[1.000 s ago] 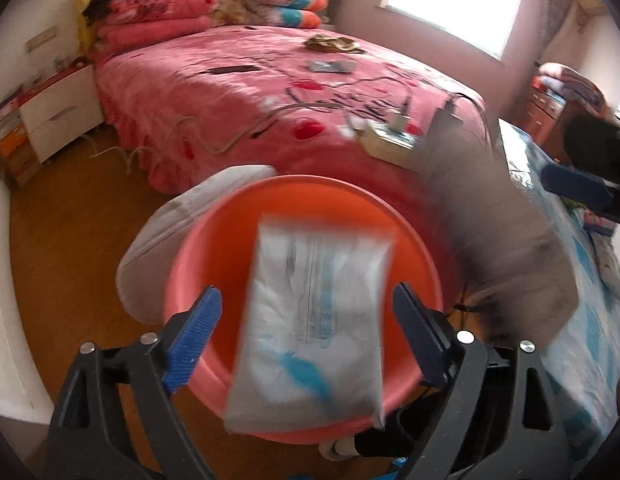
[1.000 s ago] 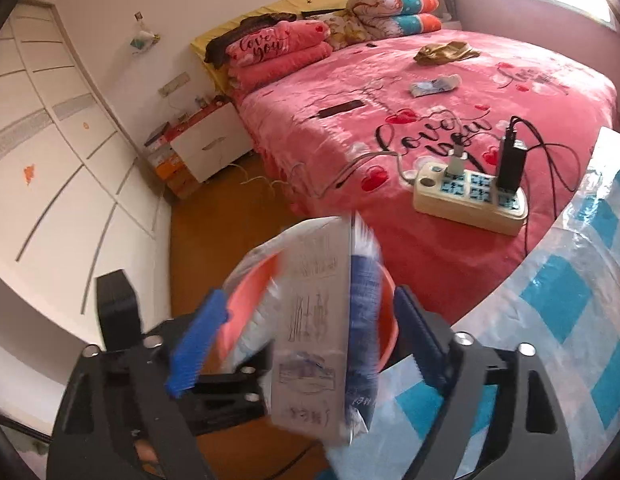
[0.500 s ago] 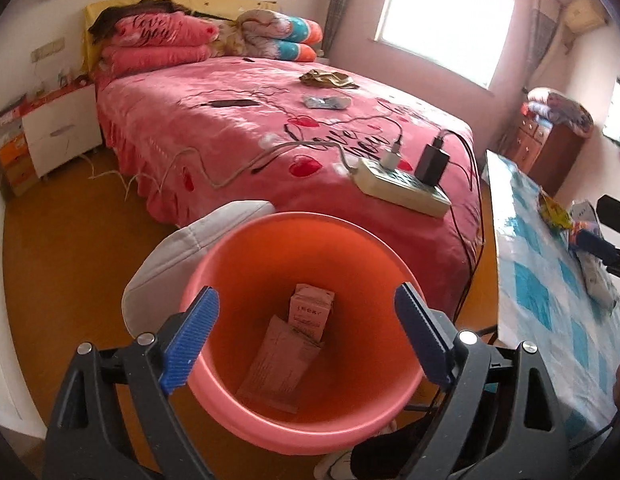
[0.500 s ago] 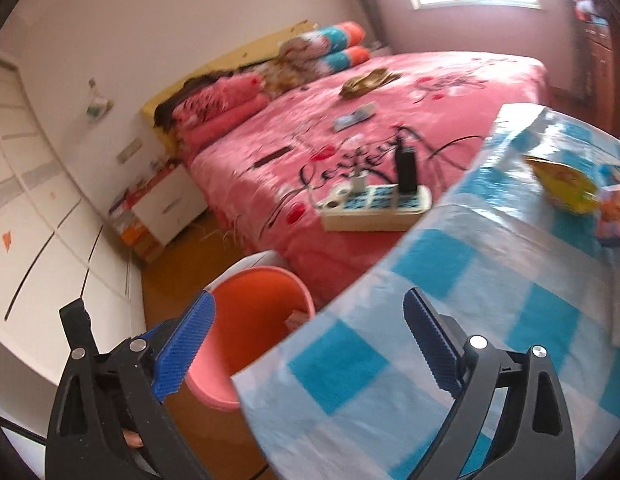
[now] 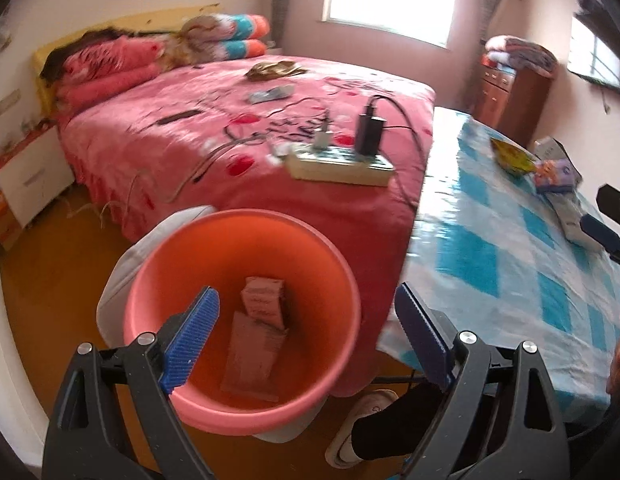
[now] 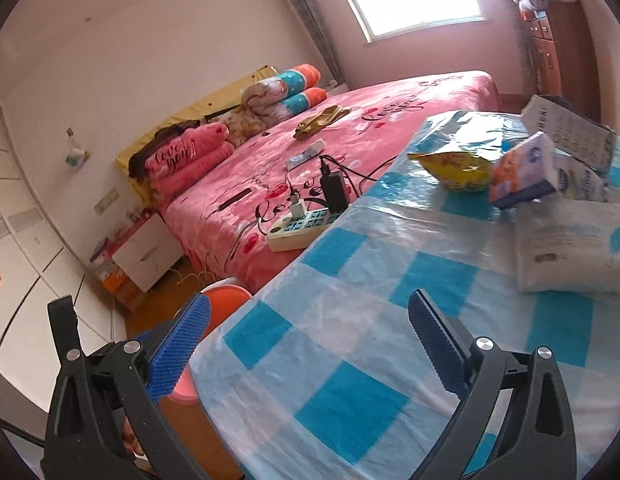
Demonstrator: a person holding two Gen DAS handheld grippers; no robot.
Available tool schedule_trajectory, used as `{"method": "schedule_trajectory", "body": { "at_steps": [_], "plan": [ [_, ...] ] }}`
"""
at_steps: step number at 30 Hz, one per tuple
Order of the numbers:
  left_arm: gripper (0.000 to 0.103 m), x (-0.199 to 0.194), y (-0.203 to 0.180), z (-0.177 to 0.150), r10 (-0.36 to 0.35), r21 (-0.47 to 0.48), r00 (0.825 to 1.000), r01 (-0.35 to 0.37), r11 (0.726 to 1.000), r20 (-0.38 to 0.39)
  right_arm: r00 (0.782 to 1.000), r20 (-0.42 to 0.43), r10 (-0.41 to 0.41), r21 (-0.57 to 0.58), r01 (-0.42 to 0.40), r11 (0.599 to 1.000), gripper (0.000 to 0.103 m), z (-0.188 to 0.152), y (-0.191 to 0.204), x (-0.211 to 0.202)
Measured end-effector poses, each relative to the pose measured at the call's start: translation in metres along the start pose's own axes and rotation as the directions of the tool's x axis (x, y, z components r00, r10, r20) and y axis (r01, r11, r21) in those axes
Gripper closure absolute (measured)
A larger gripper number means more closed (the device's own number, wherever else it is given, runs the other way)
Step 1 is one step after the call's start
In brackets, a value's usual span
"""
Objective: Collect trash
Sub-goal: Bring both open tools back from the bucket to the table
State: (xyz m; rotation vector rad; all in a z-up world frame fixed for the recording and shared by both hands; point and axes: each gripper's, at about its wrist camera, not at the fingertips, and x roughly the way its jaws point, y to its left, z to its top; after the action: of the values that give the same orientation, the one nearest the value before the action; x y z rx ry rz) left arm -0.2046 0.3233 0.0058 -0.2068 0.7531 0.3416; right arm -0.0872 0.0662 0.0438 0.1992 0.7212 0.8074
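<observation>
Landmark: the pink bucket [image 5: 246,320] on the floor, beside the corner of the checked table [image 6: 349,320].
Left gripper [image 5: 306,336]: above the bucket mouth, jaws spread wide, nothing between them.
Right gripper [image 6: 310,336]: over the table's near end, up and away from the bucket, jaws released and empty.
Already in the bucket: a small carton [image 5: 264,300] and a flat packet [image 5: 250,356] on the bottom.
Trash left: a white packet [image 6: 569,248], yellow snack bag [image 6: 453,168] and colourful tissue pack [image 6: 521,176], all on the table well away from the bucket.
White packet's lie: flat, long axis running roughly across the right wrist view (far end cut off by the edge).
Risk: the soft packet could sag or slip from a shallow pinch, likely dropping short of the bucket.
Second risk: the white box [image 6: 565,128] behind may be no trash at all.
</observation>
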Motion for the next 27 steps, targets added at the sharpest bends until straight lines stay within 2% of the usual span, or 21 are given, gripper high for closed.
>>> {"method": "schedule_trajectory", "body": {
  "at_steps": [9,20,27],
  "plan": [
    [0.013,-0.013,-0.049,0.008,-0.034,0.117,0.999,0.034,0.993,0.001,0.998,0.056,-0.003,0.017,0.002,1.000,0.005,-0.007,-0.020,-0.031],
    [0.013,-0.024,-0.089,0.020,-0.097,0.135,0.994,0.103,0.985,-0.050,0.998,0.057,0.011,0.059,-0.014,0.998,0.005,-0.017,-0.055,-0.049],
    [0.013,-0.030,-0.135,0.051,-0.184,0.155,0.981,0.192,0.969,-0.063,0.997,0.073,-0.010,0.112,0.001,0.994,0.005,-0.016,-0.087,-0.066]
  ]
}}
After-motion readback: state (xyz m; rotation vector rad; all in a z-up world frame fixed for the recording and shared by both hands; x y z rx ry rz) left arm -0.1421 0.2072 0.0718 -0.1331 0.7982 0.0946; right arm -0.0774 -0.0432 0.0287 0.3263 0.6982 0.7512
